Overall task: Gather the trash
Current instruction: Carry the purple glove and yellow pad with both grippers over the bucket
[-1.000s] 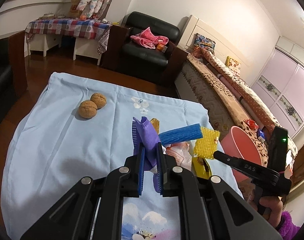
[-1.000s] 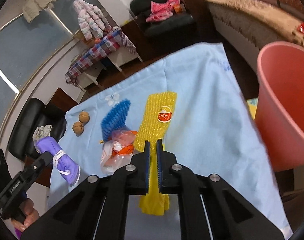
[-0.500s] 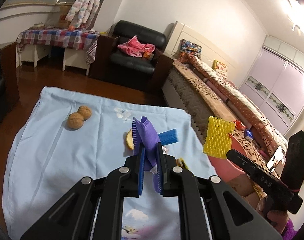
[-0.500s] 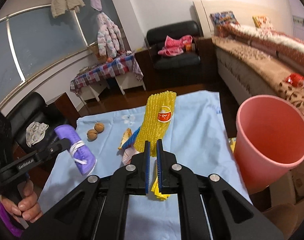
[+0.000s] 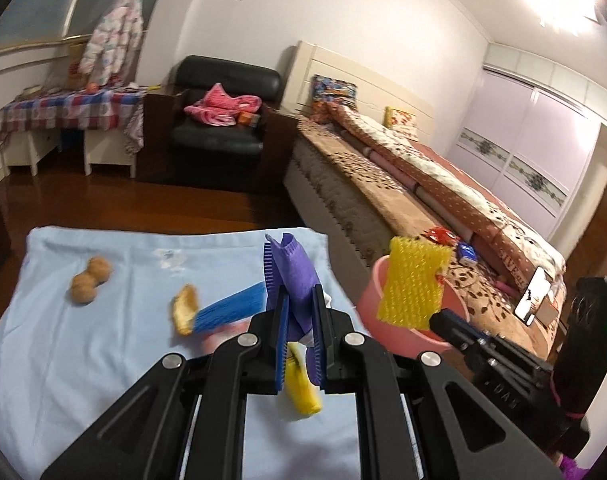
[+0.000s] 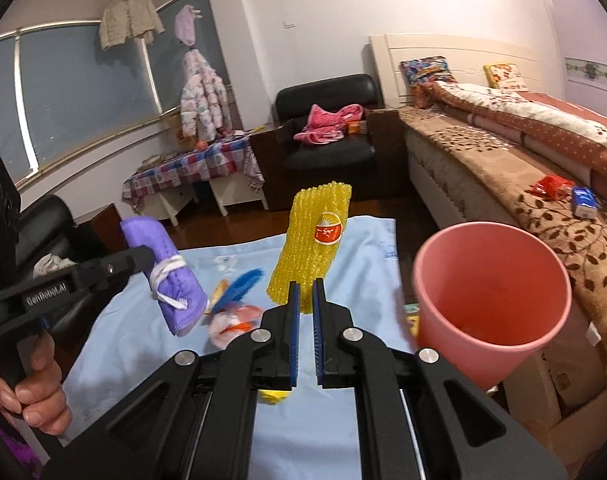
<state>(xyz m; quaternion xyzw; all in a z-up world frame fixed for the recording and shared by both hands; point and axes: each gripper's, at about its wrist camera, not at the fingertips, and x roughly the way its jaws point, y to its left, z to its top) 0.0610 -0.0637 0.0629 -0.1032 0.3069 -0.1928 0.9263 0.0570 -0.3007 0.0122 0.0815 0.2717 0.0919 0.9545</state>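
On the far left of the blue cloth sit two walnuts, well away from everything else; they look like leftovers to be picked up later, since neither tool is near them. Nearer the middle lie a scrap of peel and a blue foam net, side by side, with a crumpled plastic wrapper just in front of them in the right wrist view.

The left gripper pinches a rolled purple cloth between its pads, its jaws only a little apart because the roll fills the gap. It is held clear above the table (the white tie around it shows best from the other side), which fits carrying it toward the bin rather than setting it down.

Further right, the right gripper has its jaws pressed nearly together on the thin lower edge of a yellow foam net, so the net stands up above the fingers with its round sticker facing the camera. A flat, floppy piece like that probably needs just such a tight edge grip.

At the right edge of the table stands the pink bin, mouth open and tilted toward the camera. The yellow net hangs just beside its rim, so it seems likely to go in first, with the purple roll after it.
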